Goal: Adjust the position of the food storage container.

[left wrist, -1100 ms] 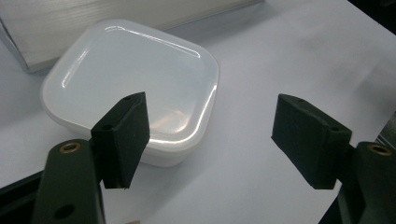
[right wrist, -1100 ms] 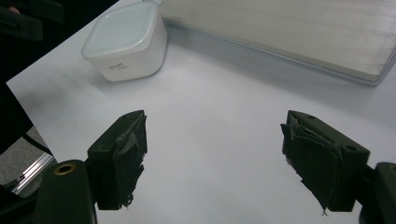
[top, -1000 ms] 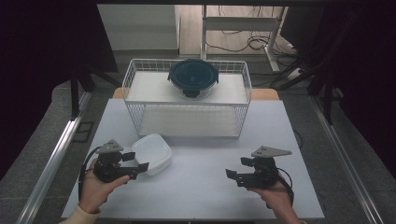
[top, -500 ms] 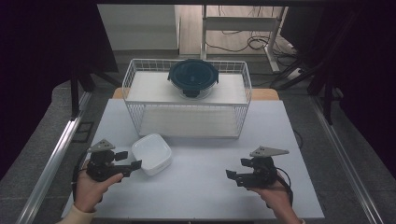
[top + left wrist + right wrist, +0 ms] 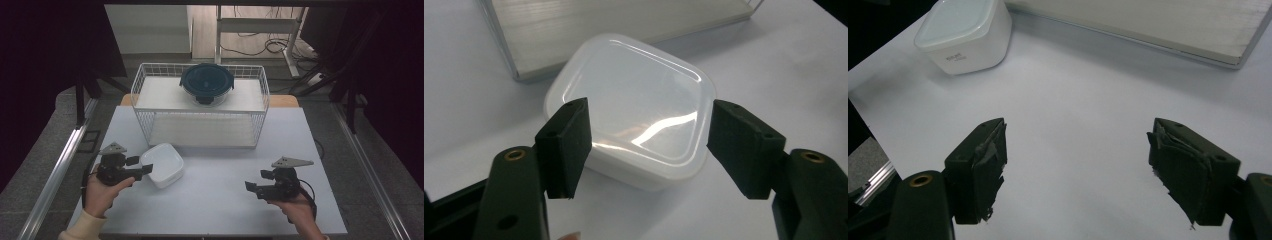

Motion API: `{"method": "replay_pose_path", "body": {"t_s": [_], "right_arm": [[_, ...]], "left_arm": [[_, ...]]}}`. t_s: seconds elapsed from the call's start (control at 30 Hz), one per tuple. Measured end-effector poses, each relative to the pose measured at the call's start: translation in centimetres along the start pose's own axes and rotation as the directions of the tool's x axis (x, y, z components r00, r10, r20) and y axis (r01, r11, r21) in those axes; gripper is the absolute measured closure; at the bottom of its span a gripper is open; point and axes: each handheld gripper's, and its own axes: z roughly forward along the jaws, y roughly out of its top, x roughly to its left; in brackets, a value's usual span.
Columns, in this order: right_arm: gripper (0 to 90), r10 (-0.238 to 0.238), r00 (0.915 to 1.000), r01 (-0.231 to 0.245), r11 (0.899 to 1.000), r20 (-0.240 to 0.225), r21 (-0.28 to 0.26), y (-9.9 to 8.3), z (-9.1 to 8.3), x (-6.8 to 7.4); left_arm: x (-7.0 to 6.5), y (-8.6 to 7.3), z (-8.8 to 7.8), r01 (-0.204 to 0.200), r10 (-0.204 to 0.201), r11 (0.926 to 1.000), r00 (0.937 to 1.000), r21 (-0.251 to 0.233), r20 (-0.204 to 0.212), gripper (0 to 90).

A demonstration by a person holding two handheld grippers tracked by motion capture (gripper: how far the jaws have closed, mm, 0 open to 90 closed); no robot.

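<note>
A white square lidded container sits on the table's left front, in front of the wire basket. My left gripper reaches it from the left. In the left gripper view the container lies between the two black pads of my left gripper. The jaws have just been closing, but the pads do not press on the container. My right gripper stands open at the front right with only bare table between its worn pads. From my right gripper the container lies far off at the upper left.
A white wire basket stands at the back of the white table with a dark blue round lidded container in it. A metal rail runs along the table's left side.
My left gripper has drawn back a little to the left of the container and its jaws have narrowed. The container and the right gripper have not moved.
</note>
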Motion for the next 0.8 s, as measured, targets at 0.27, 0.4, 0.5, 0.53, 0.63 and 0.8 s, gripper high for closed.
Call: {"method": "replay_pose_path", "body": {"t_s": [0.27,0.4,0.5,0.53,0.63,0.8], "right_arm": [[23.7,0.018,0.9998,-0.018,1.000,0.007,0.005,-0.2,0.2,-0.5],[23.8,0.020,0.9997,-0.020,1.000,0.010,-0.004,-0.2,0.2,-0.6],[23.8,0.019,0.9998,-0.019,1.000,0.011,-0.009,-0.2,0.0,-0.5],[23.8,0.019,0.9997,-0.019,1.000,0.012,-0.009,-0.2,0.0,-0.5],[23.8,0.021,0.9997,-0.021,1.000,0.011,-0.006,-0.2,0.2,-0.6],[23.8,0.023,0.9996,-0.023,1.000,0.014,0.017,-0.4,0.5,-0.7]], "left_arm": [[2.5,1.8,1.7,0.018,-0.017,0.9991,0.9994,0.038,-0.029,41.8],[3.9,3.0,2.6,0.022,-0.020,0.9988,0.9985,0.043,-0.052,49.7],[4.9,4.0,3.2,0.021,-0.018,0.9989,0.9969,0.041,-0.076,62.3],[5.3,4.3,3.5,0.021,-0.016,0.9985,0.9961,0.050,-0.086,66.4],[6.1,4.9,4.4,0.020,-0.013,0.9973,0.9938,0.070,-0.111,79.0],[6.6,5.0,6.2,0.021,-0.005,0.9902,0.9939,0.138,-0.110,89.5]]}}
